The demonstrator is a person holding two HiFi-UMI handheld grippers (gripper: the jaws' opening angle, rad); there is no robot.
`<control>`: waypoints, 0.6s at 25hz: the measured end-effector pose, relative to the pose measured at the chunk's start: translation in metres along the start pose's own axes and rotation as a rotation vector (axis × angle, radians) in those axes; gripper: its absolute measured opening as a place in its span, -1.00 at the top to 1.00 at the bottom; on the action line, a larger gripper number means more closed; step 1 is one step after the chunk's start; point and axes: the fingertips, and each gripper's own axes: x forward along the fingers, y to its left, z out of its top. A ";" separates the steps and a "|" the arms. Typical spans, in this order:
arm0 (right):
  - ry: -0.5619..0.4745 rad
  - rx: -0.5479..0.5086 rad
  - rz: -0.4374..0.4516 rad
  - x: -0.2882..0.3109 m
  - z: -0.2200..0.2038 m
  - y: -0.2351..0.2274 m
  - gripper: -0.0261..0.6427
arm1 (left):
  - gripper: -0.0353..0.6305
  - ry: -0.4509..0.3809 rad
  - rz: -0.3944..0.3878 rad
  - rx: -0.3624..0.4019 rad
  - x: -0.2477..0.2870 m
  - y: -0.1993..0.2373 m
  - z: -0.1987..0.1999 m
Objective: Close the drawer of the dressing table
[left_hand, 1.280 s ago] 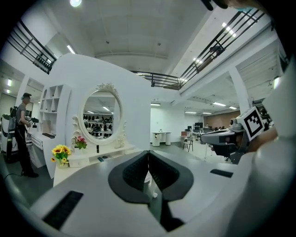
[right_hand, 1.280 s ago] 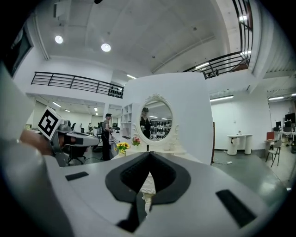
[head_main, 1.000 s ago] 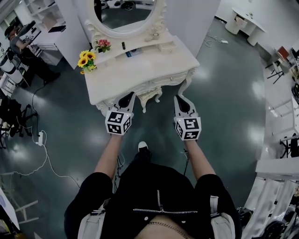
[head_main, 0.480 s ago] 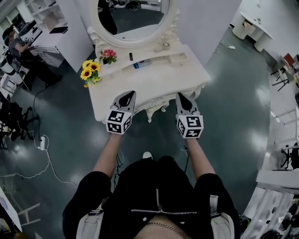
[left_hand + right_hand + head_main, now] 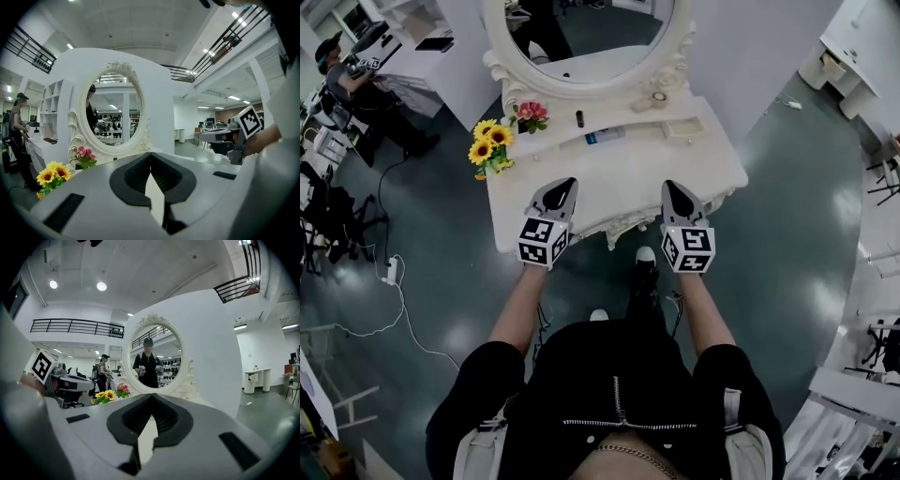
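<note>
- Both grippers have advanced since the earlier frame. The left gripper [image 5: 563,187] and right gripper [image 5: 673,189] were short of the dressing table [image 5: 619,169]; their tips now lie over its front edge, the left one nearer the front left corner.
- The person has stepped closer, and the mirror [image 5: 581,37] fills more of the head view.
- Jaws: both pairs pressed together, nothing between them, in each gripper view.
- Drawer: below the table's front edge, under the grippers. No part of it projects past that edge in the head view.
- Judgement: the advance fits a push on the drawer front, so the drawer is likely in or nearly in.
- Hidden: drawer front, its handle, and any contact between the tips and it.
- Sunflowers [image 5: 487,150] stand at the table's left edge, untouched.
</note>
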 end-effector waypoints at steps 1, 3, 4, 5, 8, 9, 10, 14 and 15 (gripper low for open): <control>0.001 0.003 0.010 0.012 -0.001 -0.006 0.91 | 0.83 0.001 0.012 -0.003 0.010 0.006 0.000; 0.005 0.004 0.032 0.038 -0.001 -0.019 0.91 | 0.83 0.005 0.038 -0.009 0.032 0.016 0.002; 0.008 0.002 0.045 0.052 0.000 -0.026 0.91 | 0.83 0.004 0.051 -0.012 0.044 0.022 0.005; 0.010 -0.002 0.057 0.065 0.003 -0.035 0.91 | 0.83 0.003 0.064 -0.015 0.056 0.026 0.009; 0.016 -0.019 0.099 0.105 0.014 -0.062 0.91 | 0.83 0.006 0.109 -0.028 0.091 0.038 0.021; 0.018 -0.027 0.116 0.118 0.018 -0.070 0.91 | 0.83 0.010 0.126 -0.033 0.102 0.041 0.024; 0.018 -0.037 0.134 0.131 0.021 -0.078 0.91 | 0.83 0.013 0.142 -0.037 0.113 0.045 0.027; 0.011 -0.099 0.202 0.177 0.033 -0.105 0.91 | 0.83 0.013 0.200 -0.049 0.157 0.058 0.038; 0.010 -0.120 0.220 0.186 0.035 -0.110 0.91 | 0.83 0.009 0.211 -0.050 0.167 0.059 0.041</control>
